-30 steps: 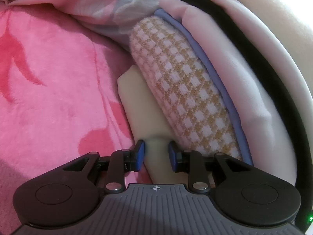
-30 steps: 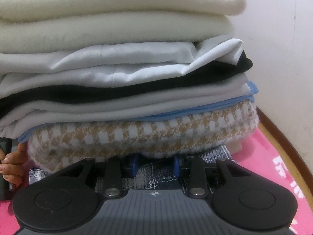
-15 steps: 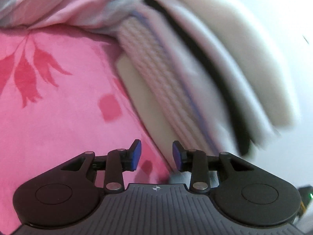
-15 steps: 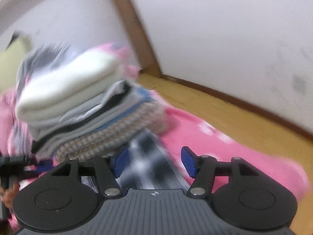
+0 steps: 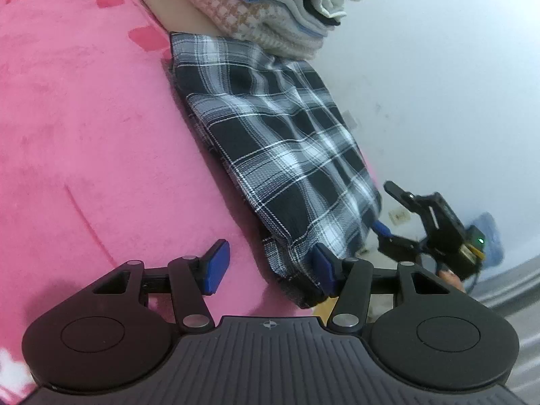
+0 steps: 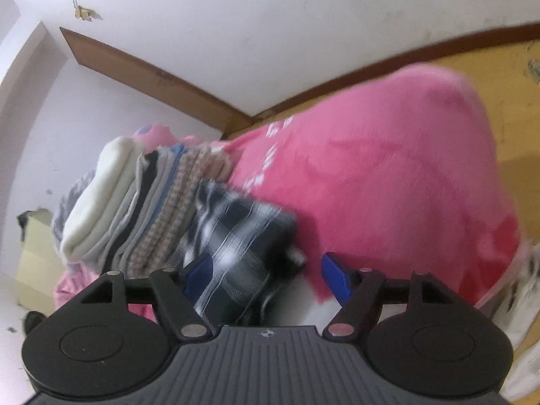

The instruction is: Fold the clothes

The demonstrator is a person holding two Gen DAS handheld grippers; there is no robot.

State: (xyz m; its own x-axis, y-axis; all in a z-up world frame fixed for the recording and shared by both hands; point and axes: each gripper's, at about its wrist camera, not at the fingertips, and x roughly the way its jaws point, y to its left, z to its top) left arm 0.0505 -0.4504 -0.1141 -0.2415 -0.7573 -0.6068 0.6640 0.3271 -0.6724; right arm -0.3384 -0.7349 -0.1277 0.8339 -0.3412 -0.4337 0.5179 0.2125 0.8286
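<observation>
Presently the folded plaid garment (image 5: 280,148) lies mid-frame on the pink blanket (image 5: 84,118), its far end under the clothes stack (image 5: 270,3) at top. Left gripper (image 5: 266,268) and right gripper (image 6: 266,270) have just been opening; neither clamps the plaid.

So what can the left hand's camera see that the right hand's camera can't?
Only the left wrist view shows the right gripper from outside, beyond the cloth's far edge. Only the right wrist view shows the wooden floor and the room's corner. Both show the plaid cloth, the stack of folded clothes on its end, and the pink blanket.
</observation>
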